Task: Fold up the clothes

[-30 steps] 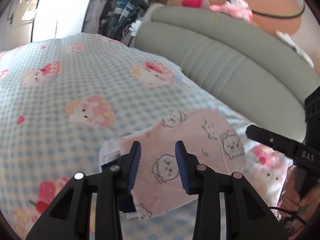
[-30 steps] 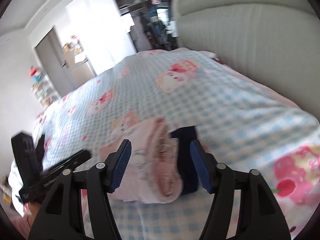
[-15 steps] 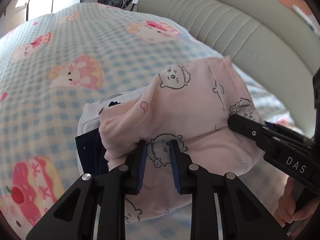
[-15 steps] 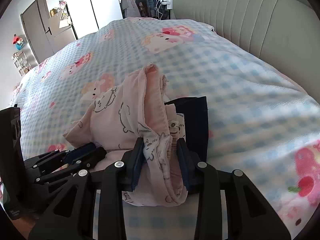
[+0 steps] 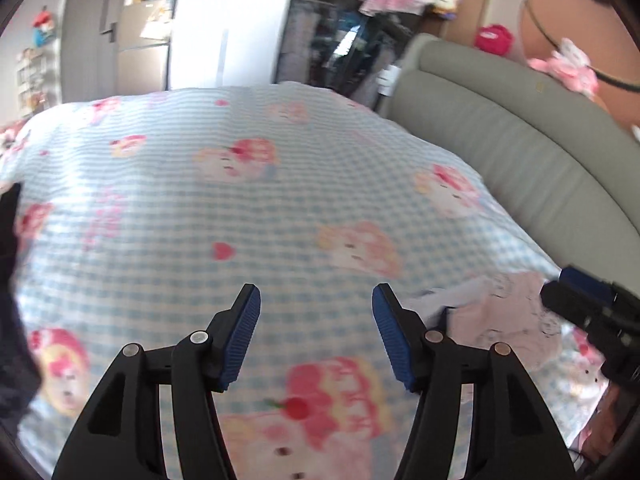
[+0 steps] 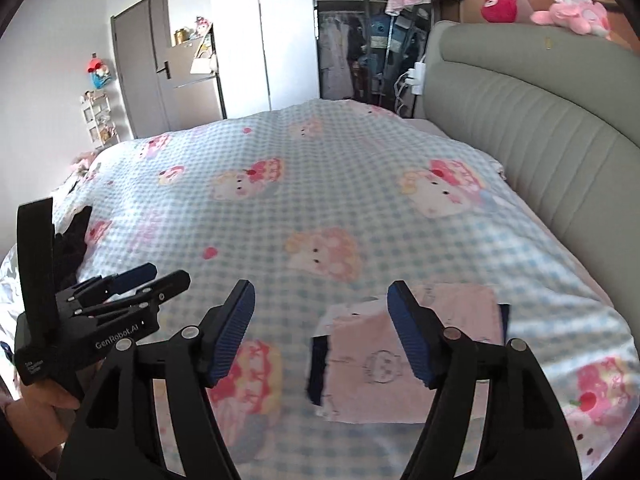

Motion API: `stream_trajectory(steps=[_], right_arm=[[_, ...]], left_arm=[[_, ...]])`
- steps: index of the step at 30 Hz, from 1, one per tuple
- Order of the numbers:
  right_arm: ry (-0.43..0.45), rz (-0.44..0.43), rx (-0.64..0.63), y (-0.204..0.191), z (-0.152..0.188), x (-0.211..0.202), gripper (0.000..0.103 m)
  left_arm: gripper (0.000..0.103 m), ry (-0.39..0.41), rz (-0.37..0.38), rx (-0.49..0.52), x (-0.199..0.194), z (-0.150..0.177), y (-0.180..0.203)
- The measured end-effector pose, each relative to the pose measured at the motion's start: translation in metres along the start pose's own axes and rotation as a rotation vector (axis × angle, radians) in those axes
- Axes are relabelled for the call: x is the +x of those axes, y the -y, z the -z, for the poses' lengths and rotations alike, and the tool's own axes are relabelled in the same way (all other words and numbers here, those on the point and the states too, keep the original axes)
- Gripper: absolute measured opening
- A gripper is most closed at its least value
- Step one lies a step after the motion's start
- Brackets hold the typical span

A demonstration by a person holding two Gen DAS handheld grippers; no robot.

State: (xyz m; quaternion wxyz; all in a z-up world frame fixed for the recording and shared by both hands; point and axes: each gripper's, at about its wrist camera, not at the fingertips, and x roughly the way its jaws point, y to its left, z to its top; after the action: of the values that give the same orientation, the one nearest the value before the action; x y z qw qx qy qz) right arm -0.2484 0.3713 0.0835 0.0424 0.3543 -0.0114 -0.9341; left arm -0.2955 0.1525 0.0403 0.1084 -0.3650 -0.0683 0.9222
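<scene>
A folded pink garment (image 6: 372, 360) with cartoon prints lies flat on the blue checked bed cover (image 6: 320, 152), stacked on a dark blue garment (image 6: 318, 368). My right gripper (image 6: 322, 332) hovers above and short of the stack. Its jaws are opening wide and nothing is between the pads. In the left wrist view the same pink garment (image 5: 504, 320) lies off to the right, with the right gripper (image 5: 592, 312) beside it. My left gripper (image 5: 316, 332) is over bare bed cover (image 5: 240, 220), jaws opening, empty. It also shows in the right wrist view as the left gripper (image 6: 120, 304).
A padded grey-green headboard (image 6: 540, 120) runs along the right side of the bed. Dark clothes (image 6: 72, 240) lie at the bed's left edge. Plush toys (image 6: 572, 4) sit on top of the headboard. A wardrobe and a door stand beyond the bed.
Both grippers were shut on the pink garment half a second ago. They have since let go, opened wide and pulled back and up; the garment now rests folded on the bed.
</scene>
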Motion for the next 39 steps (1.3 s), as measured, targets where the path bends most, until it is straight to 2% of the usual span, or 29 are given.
stream_trajectory(steps=[6, 10, 12, 14, 18, 22, 24, 29, 33, 39], right_arm=[[-0.050, -0.093, -0.038, -0.094, 0.002, 0.017, 0.070], [-0.043, -0.128, -0.071, -0.147, 0.009, 0.009, 0.070], [-0.031, -0.149, -0.095, -0.169, 0.018, -0.005, 0.070], [-0.031, -0.160, -0.107, -0.185, 0.029, -0.017, 0.070], [-0.036, -0.161, -0.119, -0.211, 0.060, -0.048, 0.071], [-0.055, -0.151, -0.116, -0.226, 0.100, -0.080, 0.076], [-0.061, -0.153, -0.084, -0.226, 0.121, -0.098, 0.076], [-0.068, -0.134, -0.048, -0.227, 0.160, -0.136, 0.083], [-0.063, -0.113, -0.022, -0.226, 0.187, -0.162, 0.087], [-0.099, -0.134, 0.002, -0.222, 0.218, -0.171, 0.087]], left_arm=[[0.068, 0.027, -0.163, -0.020, -0.055, -0.011, -0.090], [0.074, 0.027, -0.187, -0.012, -0.101, 0.002, -0.134], [0.083, 0.044, -0.206, -0.014, -0.133, 0.018, -0.154], [0.085, 0.042, -0.209, -0.045, -0.163, 0.036, -0.169], [0.092, 0.056, -0.259, -0.057, -0.212, 0.080, -0.180], [0.098, 0.084, -0.332, -0.032, -0.253, 0.132, -0.174], [0.101, 0.077, -0.324, -0.030, -0.265, 0.157, -0.168], [0.102, 0.032, -0.282, -0.039, -0.284, 0.208, -0.150], [0.102, 0.018, -0.280, -0.013, -0.294, 0.230, -0.132], [0.102, 0.029, -0.254, -0.041, -0.300, 0.231, -0.123]])
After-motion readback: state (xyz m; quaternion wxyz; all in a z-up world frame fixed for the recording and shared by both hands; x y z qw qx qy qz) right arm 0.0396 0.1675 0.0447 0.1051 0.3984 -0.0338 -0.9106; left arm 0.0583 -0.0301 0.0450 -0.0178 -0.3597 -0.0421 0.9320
